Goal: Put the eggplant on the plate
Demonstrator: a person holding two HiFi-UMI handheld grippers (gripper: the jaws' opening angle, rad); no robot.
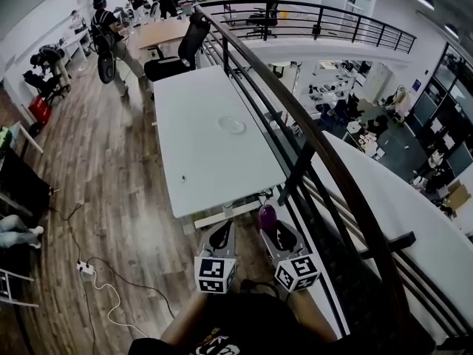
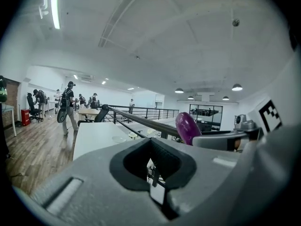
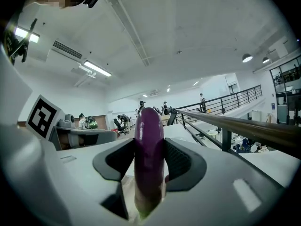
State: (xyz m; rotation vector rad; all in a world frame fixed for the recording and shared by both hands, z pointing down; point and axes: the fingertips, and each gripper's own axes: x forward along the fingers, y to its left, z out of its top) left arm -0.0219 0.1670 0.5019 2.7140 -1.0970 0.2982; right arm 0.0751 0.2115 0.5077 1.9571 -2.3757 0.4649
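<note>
A purple eggplant (image 1: 267, 217) stands upright between the pads of my right gripper (image 1: 279, 237), which is shut on it; in the right gripper view the eggplant (image 3: 149, 145) fills the gap of that gripper (image 3: 149, 160). My left gripper (image 1: 220, 238) is level beside it on the left, its jaws a little apart around nothing (image 2: 153, 163). From the left gripper view the eggplant (image 2: 188, 127) shows at the right. A clear plate (image 1: 232, 125) lies on the white table (image 1: 199, 154) ahead, well beyond both grippers, which hang short of the table's near edge.
A dark metal railing (image 1: 295, 135) runs along the table's right side, with a drop to a lower floor beyond. People (image 1: 111, 39) stand around desks and chairs at the far end. A power strip and white cable (image 1: 92, 272) lie on the wooden floor at left.
</note>
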